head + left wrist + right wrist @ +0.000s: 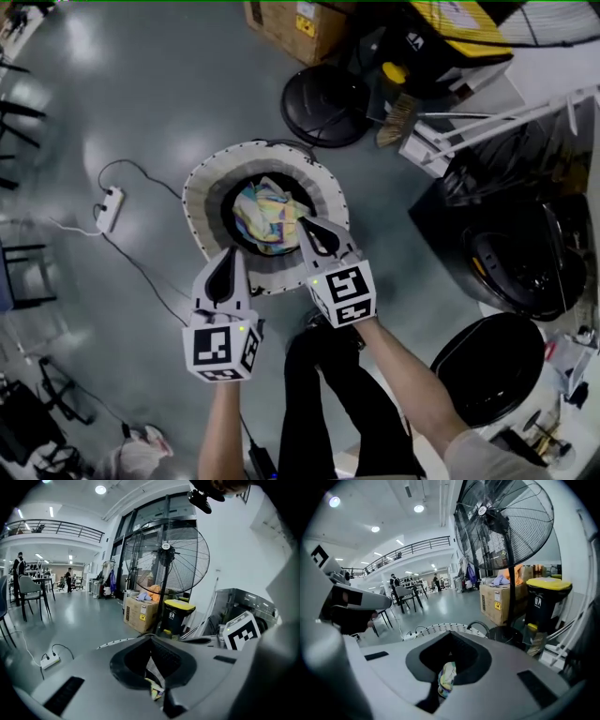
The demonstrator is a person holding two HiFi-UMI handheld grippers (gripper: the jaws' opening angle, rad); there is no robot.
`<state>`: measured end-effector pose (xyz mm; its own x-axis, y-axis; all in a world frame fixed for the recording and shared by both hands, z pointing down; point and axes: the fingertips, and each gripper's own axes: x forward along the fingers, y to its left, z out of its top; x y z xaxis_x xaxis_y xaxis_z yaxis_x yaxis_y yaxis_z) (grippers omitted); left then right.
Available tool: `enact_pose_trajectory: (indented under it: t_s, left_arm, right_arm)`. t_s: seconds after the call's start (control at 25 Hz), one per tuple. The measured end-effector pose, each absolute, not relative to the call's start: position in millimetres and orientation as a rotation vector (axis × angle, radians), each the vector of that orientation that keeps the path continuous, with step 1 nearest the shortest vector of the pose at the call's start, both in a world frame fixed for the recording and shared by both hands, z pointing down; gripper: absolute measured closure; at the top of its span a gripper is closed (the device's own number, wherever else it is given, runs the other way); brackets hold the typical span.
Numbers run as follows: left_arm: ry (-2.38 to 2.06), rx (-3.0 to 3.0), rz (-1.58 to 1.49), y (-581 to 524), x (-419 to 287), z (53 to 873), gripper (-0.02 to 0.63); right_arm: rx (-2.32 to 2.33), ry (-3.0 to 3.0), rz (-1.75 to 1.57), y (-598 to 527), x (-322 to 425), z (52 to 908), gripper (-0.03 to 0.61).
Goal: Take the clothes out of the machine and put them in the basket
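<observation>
The drop-off step looks finished. The clothes point(267, 216), a colourful bundle, lie in the round basket point(199, 199) on the floor at the middle of the frame, and neither gripper appears to carry anything.

The right gripper point(304, 223) has its fingers point(384, 677) closed tip to tip. A scrap of colour shows through the gap behind the tips, and I judge it to be the bundle below rather than a pinched piece. The left gripper point(232, 250) also has its fingers point(93, 677) together, with cloth and mesh visible through its gap in the same way.

The next move probably calls for swinging both grippers toward the machine point(516, 258), the dark round opening at the right of the frame, and parting the fingers. Whether any laundry remains inside it cannot be seen.

Both forearms rise from the bottom edge of the frame, side by side. The grippers slant down toward the basket, the left over the near rim and the right further in over the bundle.
</observation>
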<state>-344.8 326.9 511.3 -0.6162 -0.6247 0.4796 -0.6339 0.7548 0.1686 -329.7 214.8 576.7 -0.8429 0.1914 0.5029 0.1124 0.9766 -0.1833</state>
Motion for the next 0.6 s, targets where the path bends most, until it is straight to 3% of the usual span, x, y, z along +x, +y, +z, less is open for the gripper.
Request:
enact_pose_trajectory:
  t_s: [0.28, 0.6]
  left_arm:
    - [-2.345, 1.178, 0.065, 231, -313, 501, 0.595]
    - [-2.177, 1.527, 0.135, 102, -237, 479, 0.595]
  right_arm:
    - [0.041, -2.617, 0.225, 125, -258, 553, 0.557]
    - [0.536, -2.608, 0.305, 6, -120, 522, 0.557]
